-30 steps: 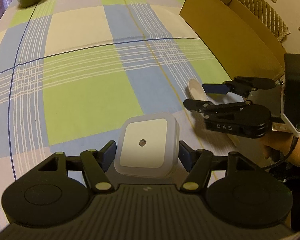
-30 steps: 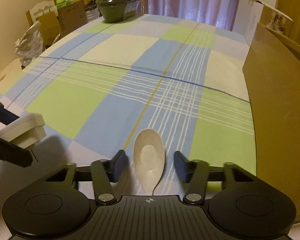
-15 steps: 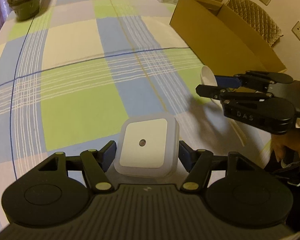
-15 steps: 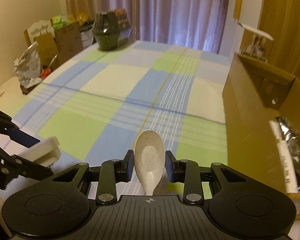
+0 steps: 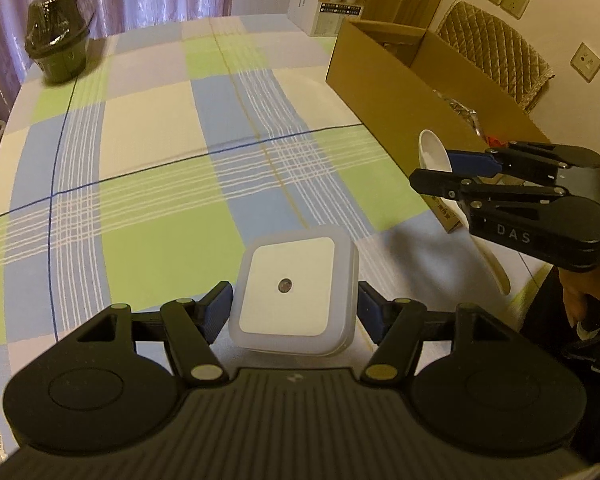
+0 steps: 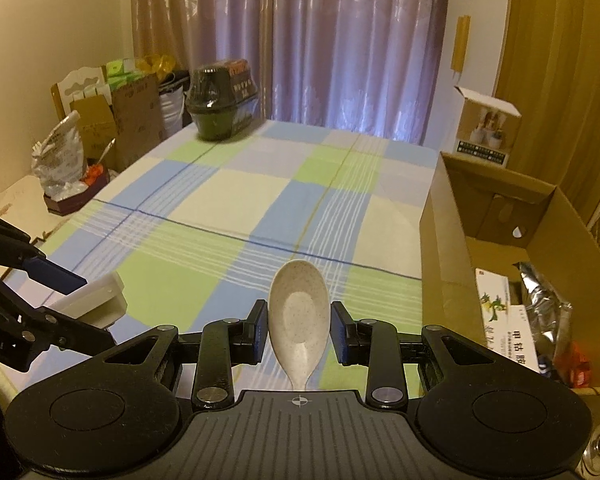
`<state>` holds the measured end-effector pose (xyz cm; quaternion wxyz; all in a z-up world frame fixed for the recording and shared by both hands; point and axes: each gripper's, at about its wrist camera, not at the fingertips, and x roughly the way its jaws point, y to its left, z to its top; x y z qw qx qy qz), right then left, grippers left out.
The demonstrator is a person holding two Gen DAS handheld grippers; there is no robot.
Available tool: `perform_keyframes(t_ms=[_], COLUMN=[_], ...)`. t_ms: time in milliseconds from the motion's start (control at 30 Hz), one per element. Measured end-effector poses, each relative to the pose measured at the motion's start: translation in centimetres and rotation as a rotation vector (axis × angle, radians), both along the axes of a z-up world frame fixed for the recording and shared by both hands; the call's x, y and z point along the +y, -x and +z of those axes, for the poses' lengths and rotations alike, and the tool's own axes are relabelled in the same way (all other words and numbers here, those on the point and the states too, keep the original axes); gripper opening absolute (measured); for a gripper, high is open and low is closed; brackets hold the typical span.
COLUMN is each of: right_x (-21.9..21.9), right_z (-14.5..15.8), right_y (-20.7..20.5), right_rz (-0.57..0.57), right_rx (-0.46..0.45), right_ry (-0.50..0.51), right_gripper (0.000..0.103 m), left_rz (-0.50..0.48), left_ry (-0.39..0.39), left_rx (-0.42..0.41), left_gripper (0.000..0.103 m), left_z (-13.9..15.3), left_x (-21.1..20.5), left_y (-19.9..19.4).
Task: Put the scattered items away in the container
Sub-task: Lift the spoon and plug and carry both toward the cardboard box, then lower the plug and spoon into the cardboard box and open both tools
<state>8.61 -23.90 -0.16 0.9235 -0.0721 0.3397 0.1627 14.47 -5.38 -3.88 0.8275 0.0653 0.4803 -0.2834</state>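
Note:
My left gripper (image 5: 294,306) is shut on a white square night light (image 5: 294,296), held above the checked tablecloth. A speckled white spoon (image 6: 299,320) sits bowl-up between the pads of my right gripper (image 6: 299,334), which is shut on it and lifted off the table. From the left wrist view the right gripper (image 5: 440,168) and its spoon (image 5: 434,152) hang beside the near wall of the open cardboard box (image 5: 384,92). In the right wrist view the box (image 6: 452,248) stands at the right, with packets inside, and the night light (image 6: 94,300) shows at the left.
A dark wrapped bowl-shaped container (image 5: 56,52) stands at the table's far left corner. A white carton (image 5: 324,4) sits beyond the box. A quilted chair (image 5: 496,48) is behind the box. Bags and cartons (image 6: 100,120) crowd the floor left of the table.
Both grippers rose from the table with their items. The right gripper closed on the spoon, lifted it and moved toward the cardboard box, whose inside now shows.

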Motion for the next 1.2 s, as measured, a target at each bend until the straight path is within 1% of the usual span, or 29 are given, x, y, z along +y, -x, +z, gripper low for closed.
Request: perform_keyframes(t_ms=[433, 567, 700, 933, 1067, 1200], right_x=[-1.1, -2.1, -3.8, -8.8, -12.6, -16.3], right_z=[2.9, 3.8, 5.0, 8.3, 10.3, 11.6], right_y=[1.8, 2.0, 2.1, 1.5, 0.5, -0.8], right_rz=[-0.015, -0.035, -0.069, -0.167, -0.236, -0.296], right_rx=[-0.058, -0.078, -0.100, -0.157, -0.187, -0.202], right_ry=[-0.031, -0.044, -0.058, -0.097, -0.128, -0.149], right_gripper=[0.035, 0.035, 0.035, 0.035, 0.035, 0.035], left_rz=[-0.012, -0.025, -0.034, -0.052, -0.070, -0.091], left_ry=[0.007, 0.010, 0.030, 0.111, 0.165, 0.219], left_rx=[-0.033, -0.045, -0.059, -0.075, -0.083, -0.083], left_gripper=[0.062, 0.062, 0.062, 0.062, 0.062, 0.062], left_z=[2.1, 3.0, 4.2, 6.5, 8.1, 9.3], left_x=[-0.8, -1.7, -3.1, -7.7, -11.5, -15.8], left_y=[2.0, 2.3, 2.2, 0.9, -0.3, -1.5])
